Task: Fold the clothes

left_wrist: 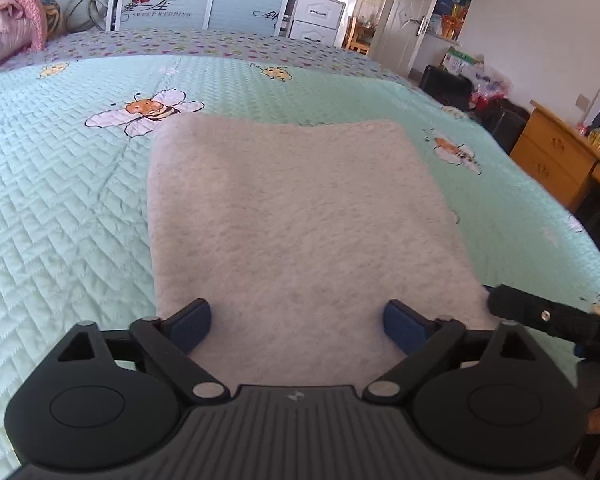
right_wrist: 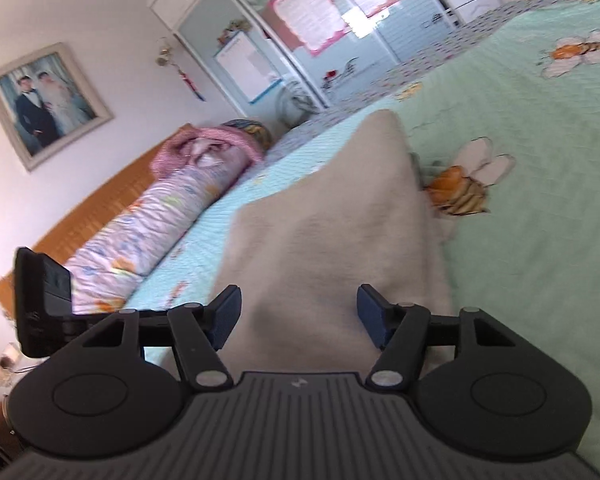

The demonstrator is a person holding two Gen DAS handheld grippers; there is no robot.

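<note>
A folded grey garment (left_wrist: 300,216) lies flat on the mint bee-print bedspread (left_wrist: 60,200), filling the centre of the left wrist frame. The left hand-held gripper (left_wrist: 298,326) sits at the garment's near edge at the bottom of the frame, released, its blue pads (left_wrist: 192,326) spread wide with nothing pinched. In the tilted, blurred right wrist frame the right hand-held gripper (right_wrist: 298,316) is also unclenched over the same cloth (right_wrist: 332,240), pads apart. A rolled quilt (right_wrist: 148,232) lies at middle left
</note>
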